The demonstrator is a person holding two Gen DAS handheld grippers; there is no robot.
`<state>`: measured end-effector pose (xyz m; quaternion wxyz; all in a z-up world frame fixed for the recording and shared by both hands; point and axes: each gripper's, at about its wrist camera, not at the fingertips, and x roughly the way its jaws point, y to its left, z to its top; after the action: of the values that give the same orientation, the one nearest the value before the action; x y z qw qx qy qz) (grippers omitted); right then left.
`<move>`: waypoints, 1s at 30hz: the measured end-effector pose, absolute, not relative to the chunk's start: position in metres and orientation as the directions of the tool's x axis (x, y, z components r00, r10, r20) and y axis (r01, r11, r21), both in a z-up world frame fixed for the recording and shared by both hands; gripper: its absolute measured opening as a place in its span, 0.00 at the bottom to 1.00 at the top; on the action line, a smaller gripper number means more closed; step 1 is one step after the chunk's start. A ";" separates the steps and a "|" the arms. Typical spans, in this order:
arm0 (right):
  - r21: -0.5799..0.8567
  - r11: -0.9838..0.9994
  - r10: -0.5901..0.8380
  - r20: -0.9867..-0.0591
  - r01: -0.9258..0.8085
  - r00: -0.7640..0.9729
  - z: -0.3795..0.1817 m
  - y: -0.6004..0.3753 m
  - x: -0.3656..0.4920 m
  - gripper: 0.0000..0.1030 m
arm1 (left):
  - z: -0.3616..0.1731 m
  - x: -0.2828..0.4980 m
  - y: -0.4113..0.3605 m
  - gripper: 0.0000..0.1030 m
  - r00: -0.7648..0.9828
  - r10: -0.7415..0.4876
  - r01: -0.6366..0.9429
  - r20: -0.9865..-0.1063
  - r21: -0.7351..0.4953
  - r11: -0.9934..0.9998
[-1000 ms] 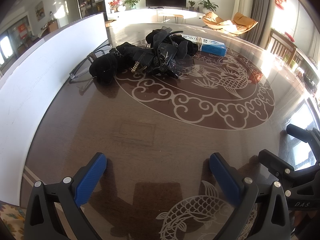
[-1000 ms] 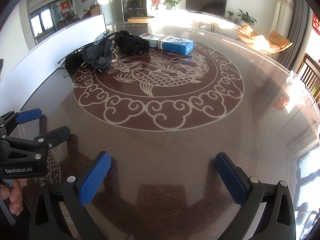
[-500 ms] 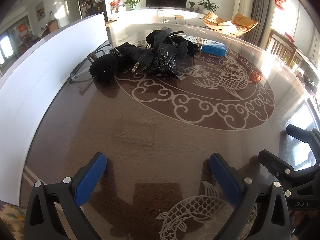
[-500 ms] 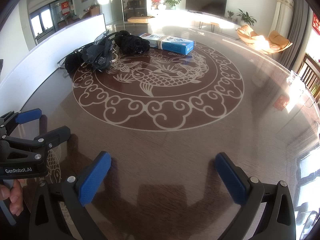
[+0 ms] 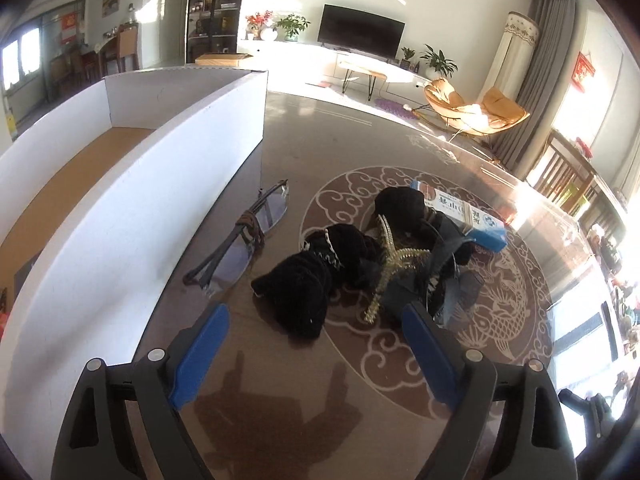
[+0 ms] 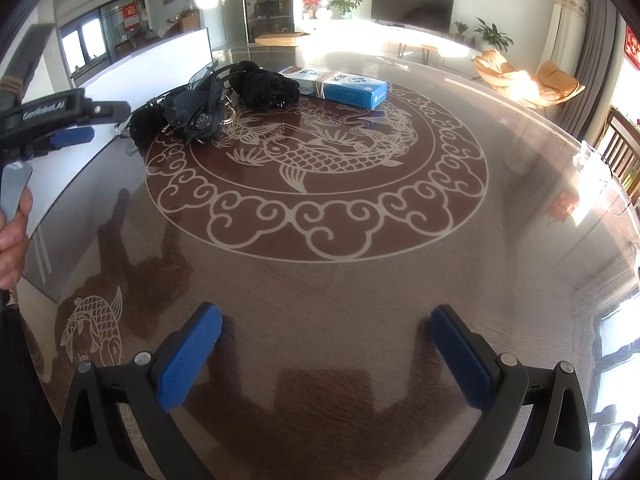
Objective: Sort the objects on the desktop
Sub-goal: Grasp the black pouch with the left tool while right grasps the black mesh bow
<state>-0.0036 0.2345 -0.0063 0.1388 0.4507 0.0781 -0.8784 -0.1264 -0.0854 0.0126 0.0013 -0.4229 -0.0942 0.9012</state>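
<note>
Now your left gripper [image 5: 316, 344] has swung in over the bench [image 5: 360, 120], jaws closing yet empty, with the black hair pieces [image 5: 344, 264] just ahead, glasses [image 5: 244, 240] and blue box [image 5: 468, 216] beyond. Your right gripper [image 6: 324, 344] waits wide.

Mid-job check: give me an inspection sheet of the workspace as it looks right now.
Surface: glossy brown table with a fish-and-cloud pattern, sunlit.
Job's things: black hair accessories heaped together; blue-and-white box touching the heap's far side; glasses lying beside the white bin.
Clutter: nothing seen.
Grippers: left claw closing, nothing between its pads, short of the heap; right claw open, empty, over bare table.
Cables: nothing seen.
Surroundings: living room with television, plants, orange chairs.
</note>
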 end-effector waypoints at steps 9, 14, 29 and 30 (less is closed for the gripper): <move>-0.012 -0.949 -0.173 -0.813 0.314 -0.555 -0.006 0.234 -0.004 1.00 | -0.012 -0.202 -0.061 0.68 -0.600 0.104 -0.010 -0.793 -0.123 -0.992; -0.012 -0.949 -0.173 -0.813 0.314 -0.555 -0.006 0.235 -0.004 1.00 | -0.018 -0.189 -0.066 0.36 -0.586 0.113 0.021 -0.803 -0.154 -0.988; 0.013 -0.950 -0.194 -0.809 0.313 -0.554 -0.005 0.234 -0.006 1.00 | -0.037 -0.091 -0.091 0.59 -0.602 0.070 0.131 -0.795 -0.185 -0.974; 0.060 -0.941 -0.244 -0.800 0.332 -0.548 -0.004 0.232 -0.009 1.00 | -0.038 -0.089 -0.092 0.60 -0.621 0.059 0.120 -0.781 -0.170 -0.978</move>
<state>-0.0092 0.2323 -0.0035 0.1639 0.4464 0.0491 -0.8783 -0.0887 -0.0917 -0.0383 -0.0170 -0.4348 -0.1034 0.8944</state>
